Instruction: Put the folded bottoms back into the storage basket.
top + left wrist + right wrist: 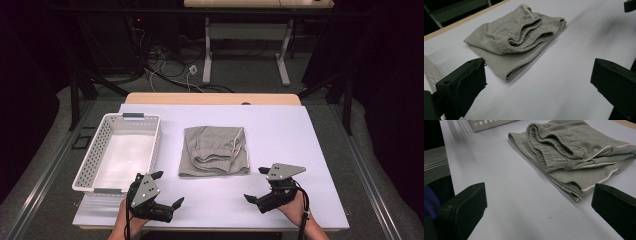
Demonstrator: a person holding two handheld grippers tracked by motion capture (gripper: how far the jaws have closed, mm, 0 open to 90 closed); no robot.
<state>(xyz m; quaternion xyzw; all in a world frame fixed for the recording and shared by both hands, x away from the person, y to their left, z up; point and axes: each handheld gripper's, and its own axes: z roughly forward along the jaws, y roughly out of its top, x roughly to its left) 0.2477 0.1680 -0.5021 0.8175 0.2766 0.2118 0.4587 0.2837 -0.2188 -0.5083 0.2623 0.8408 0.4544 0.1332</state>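
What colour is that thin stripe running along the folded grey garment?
White or cream, a narrow piping along the garment edges; the right gripper view shows it best.

One folded grey garment [215,151] with an elastic waistband and pale piping lies on the bench [280,130], and it is the single piece of clothing there. One white perforated plastic basket [95,150] stands on the bench. Two tongs are held above the near edge, the left tongs [167,189] and the right tongs [256,184], each with two black jaws set wide apart and each carrying one grey three-cornered plate. One bench bears it all, and one further table [250,4] stands behind it
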